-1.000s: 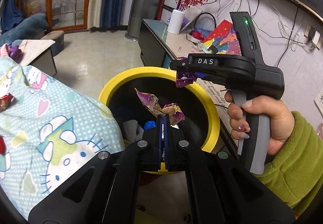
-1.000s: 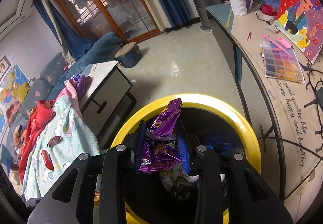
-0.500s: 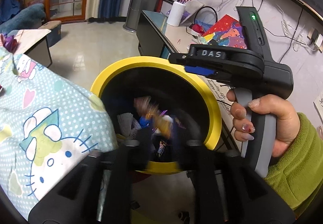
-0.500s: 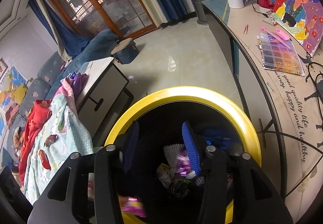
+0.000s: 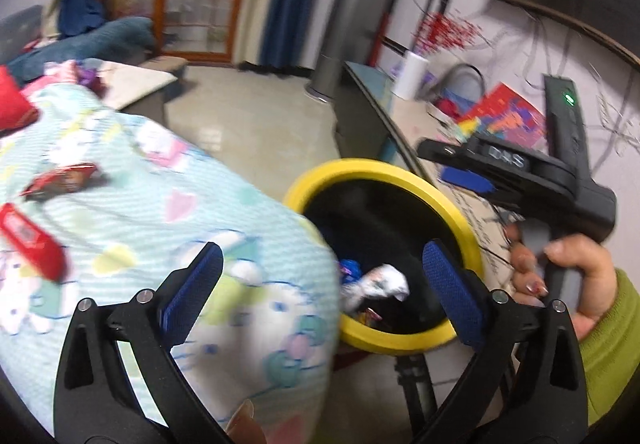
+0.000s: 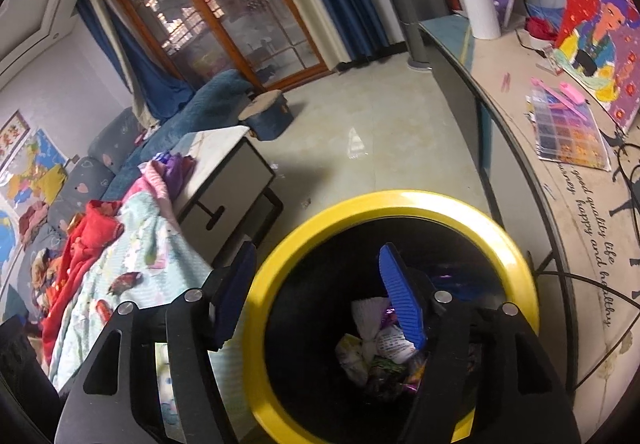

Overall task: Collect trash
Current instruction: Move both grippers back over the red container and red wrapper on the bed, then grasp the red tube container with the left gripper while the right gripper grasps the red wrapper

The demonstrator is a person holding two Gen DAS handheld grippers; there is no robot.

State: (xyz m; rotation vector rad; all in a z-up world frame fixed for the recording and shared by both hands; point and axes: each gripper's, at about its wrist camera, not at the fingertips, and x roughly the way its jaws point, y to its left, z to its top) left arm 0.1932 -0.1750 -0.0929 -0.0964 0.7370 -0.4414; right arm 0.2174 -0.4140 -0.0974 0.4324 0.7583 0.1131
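The yellow-rimmed black trash bin (image 5: 472, 240) (image 6: 400, 200) holds crumpled wrappers (image 5: 378, 284) (image 6: 384, 340). My left gripper (image 5: 324, 284) is open and empty, over the bin's left rim and the blanket edge. My right gripper (image 6: 320, 292) is open and empty, above the bin's left rim; it also shows in the left wrist view (image 5: 468, 174), to the right of the bin. Red snack wrappers (image 5: 60, 180) (image 5: 32, 240) lie on the Hello Kitty blanket (image 5: 160, 212); one shows in the right wrist view (image 6: 126, 280).
A long desk (image 6: 520, 116) with a painting (image 6: 596, 40), bead tray (image 6: 568, 132) and white roll (image 6: 480, 8) runs right of the bin. A low side table (image 6: 228, 164), blue stool (image 6: 266, 116) and sofa (image 6: 120, 148) stand to the left. Tiled floor (image 6: 380, 124) lies beyond.
Both grippers opened and dropped their purple wrappers into the bin. The left gripper then swung left toward the blanket, and the right one shifted left over the rim.
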